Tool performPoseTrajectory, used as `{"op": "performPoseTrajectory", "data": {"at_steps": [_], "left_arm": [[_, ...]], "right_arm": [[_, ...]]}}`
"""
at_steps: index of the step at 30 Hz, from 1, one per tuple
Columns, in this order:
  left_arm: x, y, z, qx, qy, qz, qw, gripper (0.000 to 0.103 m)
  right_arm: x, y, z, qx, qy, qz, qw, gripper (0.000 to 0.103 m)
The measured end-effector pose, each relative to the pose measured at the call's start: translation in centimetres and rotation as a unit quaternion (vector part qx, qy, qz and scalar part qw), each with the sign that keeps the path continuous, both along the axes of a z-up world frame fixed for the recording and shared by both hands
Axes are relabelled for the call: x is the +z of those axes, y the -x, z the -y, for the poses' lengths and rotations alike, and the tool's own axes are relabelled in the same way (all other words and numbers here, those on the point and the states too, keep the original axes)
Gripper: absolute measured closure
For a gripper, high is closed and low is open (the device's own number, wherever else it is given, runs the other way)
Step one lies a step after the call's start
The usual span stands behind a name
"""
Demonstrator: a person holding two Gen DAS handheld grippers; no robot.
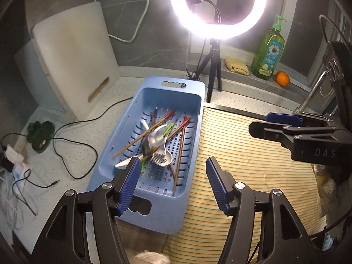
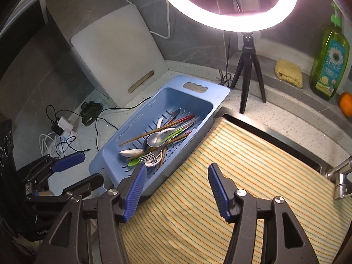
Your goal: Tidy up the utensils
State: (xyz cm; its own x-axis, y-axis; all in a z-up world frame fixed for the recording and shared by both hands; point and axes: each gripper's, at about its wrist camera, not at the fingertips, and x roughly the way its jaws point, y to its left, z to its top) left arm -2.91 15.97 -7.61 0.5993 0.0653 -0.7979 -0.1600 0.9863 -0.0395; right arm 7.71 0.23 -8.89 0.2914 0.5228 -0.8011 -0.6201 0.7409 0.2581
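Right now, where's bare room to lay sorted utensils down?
Free: the striped cloth, between the blue basket and the faucet. Basket's far end by its handle slot is bare. Crowded: basket middle, a utensil pile; the counter left has cables.

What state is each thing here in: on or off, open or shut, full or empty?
Ring light: on.
Basket: holds a tangled pile of utensils.
Soap bottle: upright, capped.
Cutting board: leaning on the wall.
Striped cloth: spread flat, bare.
Left tool: open, empty.
Right tool: open, empty.
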Motion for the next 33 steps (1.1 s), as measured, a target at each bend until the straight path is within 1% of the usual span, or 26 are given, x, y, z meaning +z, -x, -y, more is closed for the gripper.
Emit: {"op": "performPoseTrajectory", "data": {"at_steps": [5,6,8,11,20,33], "left_arm": [[0.8,0.5,0.0,0.015,0.004,0.012,0.9998,0.04],[0.9,0.6,0.0,0.017,0.002,0.014,0.9997,0.036],[1.2,0.7,0.1,0.025,0.001,0.019,0.9995,0.032],[1.4,0.8,0.0,0.03,0.005,0.022,0.9993,0.032],[1.8,0.5,0.3,0.026,0.01,0.025,0.9993,0.032],[1.9,0.0,0.8,0.015,0.005,0.023,0.9996,0.032]], "right_arm": [[0.9,1.4,0.9,-0.006,0.012,0.047,0.999,0.04],[1.1,1.7,1.2,-0.009,0.012,0.053,0.999,0.039],[1.4,2.0,1.6,-0.014,0.014,0.062,0.998,0.037],[1.9,2.3,2.3,-0.021,0.011,0.075,0.997,0.034],[2.3,2.5,3.8,-0.037,0.008,0.083,0.996,0.033],[2.3,2.1,4.1,-0.045,0.007,0.085,0.995,0.033]]}}
